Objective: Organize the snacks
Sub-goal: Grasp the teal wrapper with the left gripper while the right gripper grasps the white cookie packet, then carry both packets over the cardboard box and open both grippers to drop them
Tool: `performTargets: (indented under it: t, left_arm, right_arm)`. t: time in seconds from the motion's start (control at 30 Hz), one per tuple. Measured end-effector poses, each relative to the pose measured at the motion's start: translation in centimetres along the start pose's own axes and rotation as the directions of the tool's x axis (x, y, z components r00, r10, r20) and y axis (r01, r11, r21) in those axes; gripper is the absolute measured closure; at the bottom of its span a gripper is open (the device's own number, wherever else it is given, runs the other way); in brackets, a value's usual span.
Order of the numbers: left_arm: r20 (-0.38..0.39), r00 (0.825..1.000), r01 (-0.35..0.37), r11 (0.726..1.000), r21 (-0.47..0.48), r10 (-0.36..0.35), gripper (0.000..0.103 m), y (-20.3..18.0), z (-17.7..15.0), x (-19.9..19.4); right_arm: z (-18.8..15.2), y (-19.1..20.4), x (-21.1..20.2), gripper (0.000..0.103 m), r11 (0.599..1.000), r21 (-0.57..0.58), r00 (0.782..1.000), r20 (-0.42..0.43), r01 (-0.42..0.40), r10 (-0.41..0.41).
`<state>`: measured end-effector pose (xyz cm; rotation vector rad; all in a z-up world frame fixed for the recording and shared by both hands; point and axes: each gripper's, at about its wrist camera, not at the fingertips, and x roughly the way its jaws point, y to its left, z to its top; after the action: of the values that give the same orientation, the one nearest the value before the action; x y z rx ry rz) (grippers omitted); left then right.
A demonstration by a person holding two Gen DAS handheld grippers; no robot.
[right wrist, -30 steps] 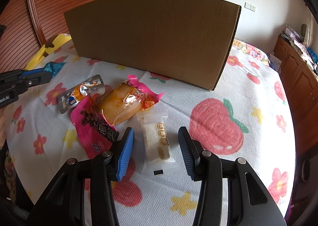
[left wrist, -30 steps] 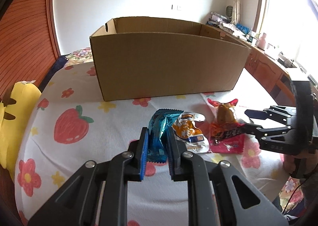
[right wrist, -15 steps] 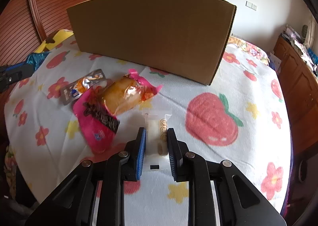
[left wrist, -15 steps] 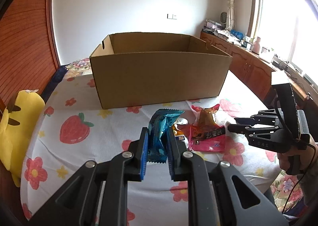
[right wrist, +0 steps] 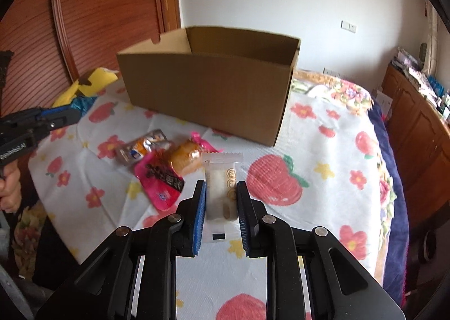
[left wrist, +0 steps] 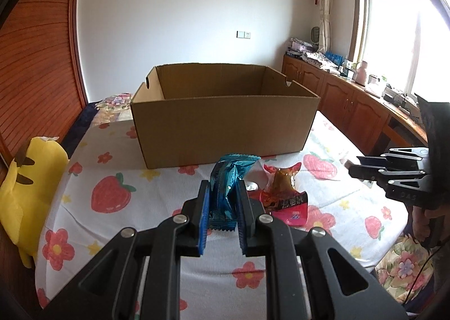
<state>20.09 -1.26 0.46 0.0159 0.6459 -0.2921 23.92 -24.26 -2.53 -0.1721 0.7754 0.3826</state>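
Blue pads of your left gripper [left wrist: 222, 209] clamp a teal snack packet [left wrist: 228, 187]; your right gripper [right wrist: 220, 209] is clamped on a clear biscuit packet [right wrist: 222, 187]. Both hang above the flowered table [right wrist: 323, 151], where 2 snacks, a pink packet [right wrist: 161, 179] and a silver pouch [right wrist: 140, 147], lie before the open cardboard box [left wrist: 222, 128].

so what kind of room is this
Probably a home bedroom: a bed under a strawberry-print white cover, a yellow plush toy beside a ribbed wooden panel, and brown wooden cabinets under the window.
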Motion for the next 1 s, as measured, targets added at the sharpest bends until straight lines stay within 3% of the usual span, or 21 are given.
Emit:
performTargets:
  t: [0.53,1.0]
  left_arm:
    - [0.070,0.997,-0.027,0.998,0.059,0.022,0.088,-0.1,5.5,0.0]
    - [0.099,0.995,-0.025,0.997,0.074,0.018,0.088,2.4,10.9,4.6]
  right_arm:
    - [6.3,0.3,-3.9,0.083,0.999,-0.049,0.991,0.136,0.006,0.001]
    - [12.1,-0.4,0.6,0.083,0.997,-0.075,0.984,0.174,-0.024,0.036]
